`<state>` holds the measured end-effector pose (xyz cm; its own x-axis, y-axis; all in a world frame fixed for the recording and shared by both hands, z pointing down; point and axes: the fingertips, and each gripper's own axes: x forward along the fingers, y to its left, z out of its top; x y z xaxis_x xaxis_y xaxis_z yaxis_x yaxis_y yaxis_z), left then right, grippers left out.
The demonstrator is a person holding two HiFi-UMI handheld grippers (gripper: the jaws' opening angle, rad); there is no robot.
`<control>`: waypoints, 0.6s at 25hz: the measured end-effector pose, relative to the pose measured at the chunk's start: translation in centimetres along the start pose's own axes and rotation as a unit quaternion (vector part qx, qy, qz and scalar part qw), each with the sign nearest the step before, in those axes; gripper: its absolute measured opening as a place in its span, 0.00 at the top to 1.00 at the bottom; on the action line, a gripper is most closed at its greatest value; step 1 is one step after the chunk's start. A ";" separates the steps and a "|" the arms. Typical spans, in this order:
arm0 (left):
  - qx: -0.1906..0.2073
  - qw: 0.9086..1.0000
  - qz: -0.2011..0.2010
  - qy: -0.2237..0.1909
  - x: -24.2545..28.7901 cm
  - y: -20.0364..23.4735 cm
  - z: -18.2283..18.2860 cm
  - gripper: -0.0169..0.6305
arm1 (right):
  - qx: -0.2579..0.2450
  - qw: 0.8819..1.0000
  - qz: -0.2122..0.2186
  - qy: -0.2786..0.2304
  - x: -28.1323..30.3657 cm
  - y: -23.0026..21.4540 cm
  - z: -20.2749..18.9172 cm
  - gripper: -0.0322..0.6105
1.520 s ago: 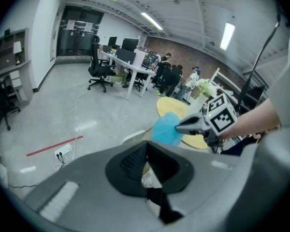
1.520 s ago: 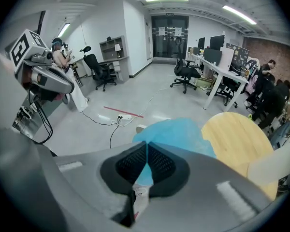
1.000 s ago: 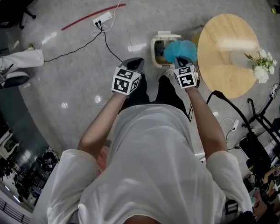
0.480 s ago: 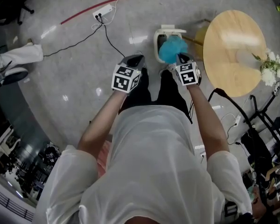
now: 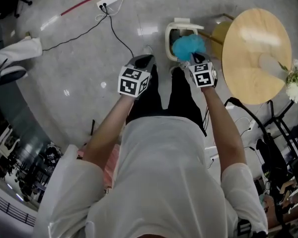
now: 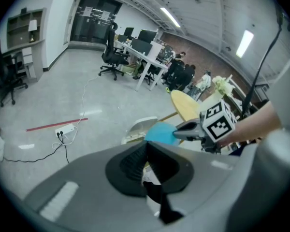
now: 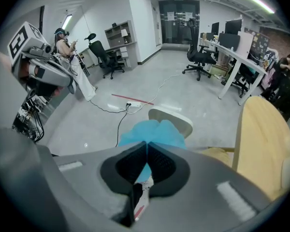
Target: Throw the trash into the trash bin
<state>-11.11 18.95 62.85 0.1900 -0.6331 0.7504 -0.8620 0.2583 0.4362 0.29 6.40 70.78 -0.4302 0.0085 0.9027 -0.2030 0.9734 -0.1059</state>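
Observation:
A crumpled blue piece of trash (image 5: 188,46) hangs right over the opening of the small white trash bin (image 5: 175,23) on the floor. My right gripper (image 5: 191,59) is shut on the trash. In the right gripper view the trash (image 7: 154,131) bulges out past the closed jaw tips of the right gripper (image 7: 146,145), with the bin's rim (image 7: 179,118) just behind it. My left gripper (image 5: 144,61) hovers to the left of the bin, shut with nothing in it. The left gripper view shows the left gripper (image 6: 146,144), the trash (image 6: 160,132) and the bin (image 6: 137,129).
A round wooden table (image 5: 256,53) stands right of the bin, with white flowers (image 5: 295,86) at its edge. A power strip (image 5: 108,3) with cables and a red floor line (image 5: 89,0) lie at the far left. Cables and stands crowd the right side.
Both grippers have sunk. The blue trash has come down closer to the bin's opening, still held by the right gripper.

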 end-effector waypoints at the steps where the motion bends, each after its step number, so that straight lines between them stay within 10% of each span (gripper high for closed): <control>1: -0.004 1.000 0.001 -0.001 0.2 0.1 -0.2 0.97 | 0.001 1.000 0.002 0.003 0.3 0.0 -0.2 0.95; 15: -0.041 0.999 0.028 0.009 3.8 3.4 -4.3 0.97 | -0.019 0.999 0.031 0.021 5.7 0.9 -3.2 0.95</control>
<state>-11.30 20.55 69.35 0.1524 -0.6023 0.7836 -0.8305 0.3518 0.4319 0.48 8.03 77.15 -0.4029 0.0779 0.9119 -0.1431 0.9788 -0.1468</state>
